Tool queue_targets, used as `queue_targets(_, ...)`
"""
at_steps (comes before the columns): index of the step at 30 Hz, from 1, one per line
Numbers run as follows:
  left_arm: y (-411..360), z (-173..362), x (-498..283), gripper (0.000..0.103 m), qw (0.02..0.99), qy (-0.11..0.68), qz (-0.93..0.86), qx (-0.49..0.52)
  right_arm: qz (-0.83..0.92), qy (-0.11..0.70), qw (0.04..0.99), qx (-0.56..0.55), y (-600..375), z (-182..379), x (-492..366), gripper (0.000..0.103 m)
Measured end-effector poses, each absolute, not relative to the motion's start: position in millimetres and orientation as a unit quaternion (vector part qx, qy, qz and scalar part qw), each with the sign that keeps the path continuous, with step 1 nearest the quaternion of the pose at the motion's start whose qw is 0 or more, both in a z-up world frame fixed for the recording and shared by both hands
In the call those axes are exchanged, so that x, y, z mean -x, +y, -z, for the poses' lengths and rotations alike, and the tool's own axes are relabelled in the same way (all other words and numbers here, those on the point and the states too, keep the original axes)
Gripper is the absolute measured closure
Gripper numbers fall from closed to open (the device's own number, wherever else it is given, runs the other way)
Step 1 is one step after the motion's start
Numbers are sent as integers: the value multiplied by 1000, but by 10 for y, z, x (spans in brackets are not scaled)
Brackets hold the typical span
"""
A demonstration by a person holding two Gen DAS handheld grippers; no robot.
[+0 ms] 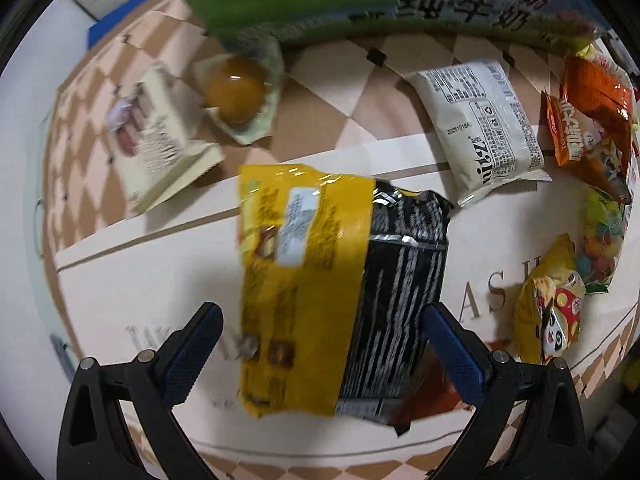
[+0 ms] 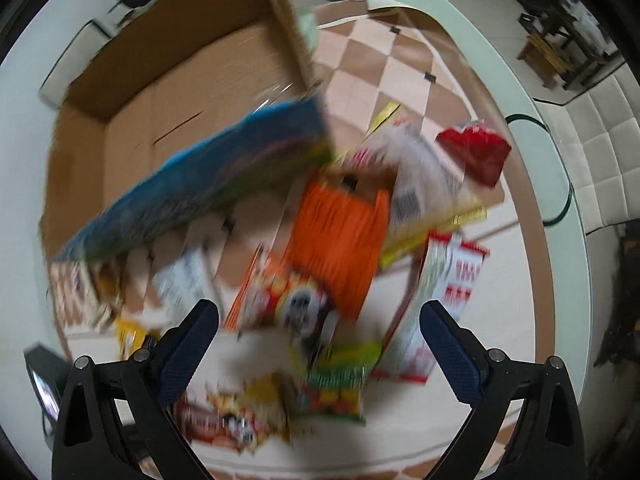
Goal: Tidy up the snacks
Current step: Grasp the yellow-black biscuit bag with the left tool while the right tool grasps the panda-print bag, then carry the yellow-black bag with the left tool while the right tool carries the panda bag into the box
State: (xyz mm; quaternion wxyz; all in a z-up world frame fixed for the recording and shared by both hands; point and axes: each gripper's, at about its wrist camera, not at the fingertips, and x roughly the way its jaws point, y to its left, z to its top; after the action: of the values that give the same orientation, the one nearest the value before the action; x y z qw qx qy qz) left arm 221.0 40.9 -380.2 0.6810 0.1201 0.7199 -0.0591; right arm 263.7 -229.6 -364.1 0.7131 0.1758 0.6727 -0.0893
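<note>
In the left wrist view my left gripper is open above a yellow snack bag that overlaps a black striped bag. Both lie flat on the cream tablecloth, between the blue fingers but touched by neither. The right wrist view is blurred. There my right gripper is open and holds nothing. Ahead of it lie an orange packet, a panda-print packet and a green candy bag. An open cardboard box with a blue-green printed side stands behind them.
Around the left gripper lie a white packet, an orange packet, a cream packet, a round yellow snack in a pale wrapper and a yellow panda packet. A red packet and a red-white carton lie right of the pile.
</note>
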Motion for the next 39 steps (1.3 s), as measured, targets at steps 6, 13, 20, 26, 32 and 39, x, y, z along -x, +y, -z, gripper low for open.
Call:
queue_targets(6,436,3938,-2280,9,684,720,67,-90,51,693,701,-161,-2263,3760,-2726,3)
queue_targets(13,816,3955,-2339,17,683,730,19,-13,-43,700,713,26,-1667,3866,-2680,9)
queue_targets(20,1096,3968,-2284,17,685,729,3,7,-51,703,692,158,-1516,4095,-2702,11)
queue_targets(26,867,3925,-2259,16,686,728,2,9,-20,751,658,54,-1785,4101,-2523,43)
queue_targets(32,908,3946,-2232,14,688,726,9,17,-51,776,614,-138,-2177,3963,-2480,27)
queue_targets(39,1044,4042,-2231,12,688,725,21,23,-81,751,651,75,-1785,3788,-2886,26)
